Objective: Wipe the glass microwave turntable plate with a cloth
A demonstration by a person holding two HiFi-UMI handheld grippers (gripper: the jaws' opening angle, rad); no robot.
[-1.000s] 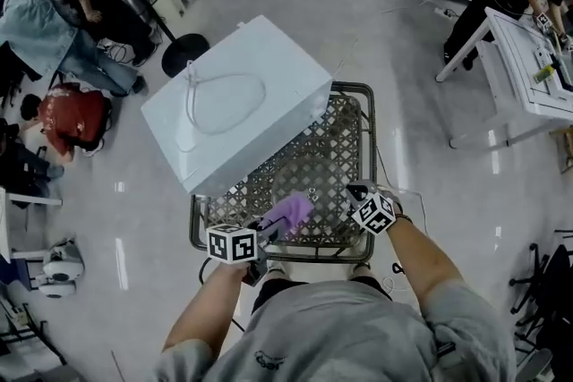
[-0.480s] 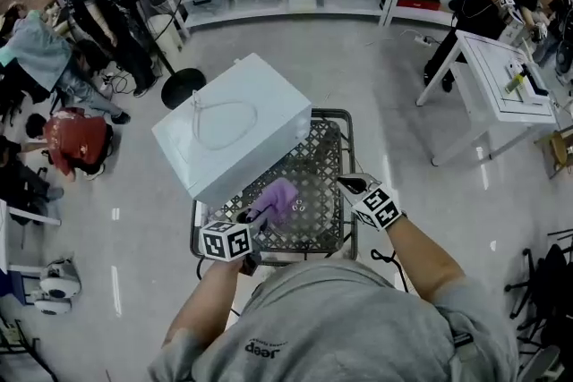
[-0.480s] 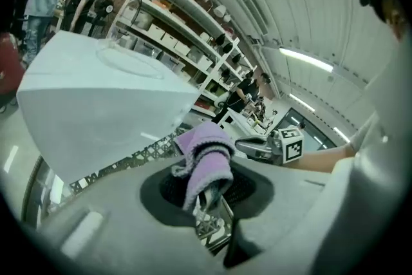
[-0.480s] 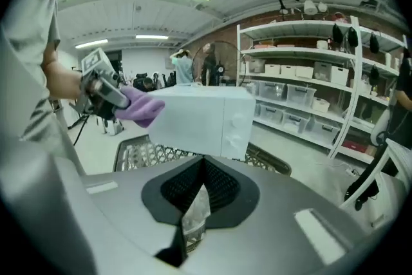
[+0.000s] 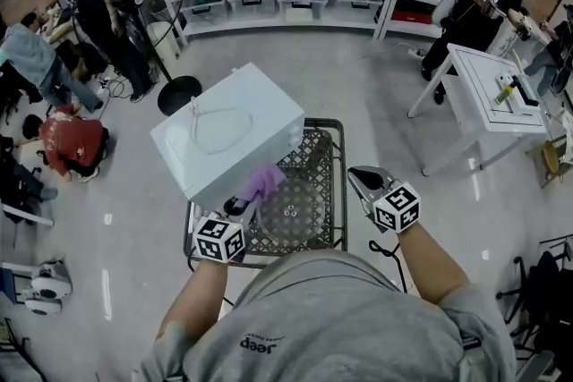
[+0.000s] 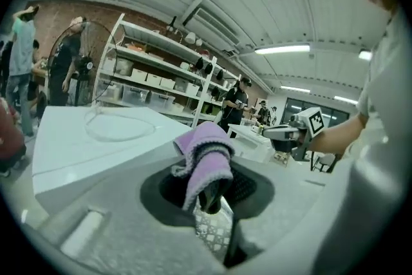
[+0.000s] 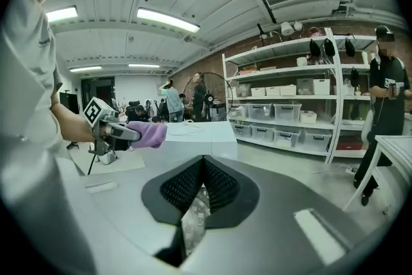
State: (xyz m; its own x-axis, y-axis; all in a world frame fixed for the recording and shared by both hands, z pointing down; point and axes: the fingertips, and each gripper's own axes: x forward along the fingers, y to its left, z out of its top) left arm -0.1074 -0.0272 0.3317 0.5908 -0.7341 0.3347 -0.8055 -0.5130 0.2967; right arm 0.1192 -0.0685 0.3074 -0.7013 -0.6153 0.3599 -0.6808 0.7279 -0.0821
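**Cloth grabbed, plate on the table**

White microwave [image 5: 228, 134] sits on a wire mesh table [image 5: 343, 192]. The glass plate [image 5: 293, 215] lies flat on the mesh right beside it. The left gripper [image 5: 240, 206] is clamped on the purple cloth [image 5: 262, 183], near the plate's edge. The right gripper [image 5: 358, 177] is squeezed closed with nothing in it, off to the table's right side.
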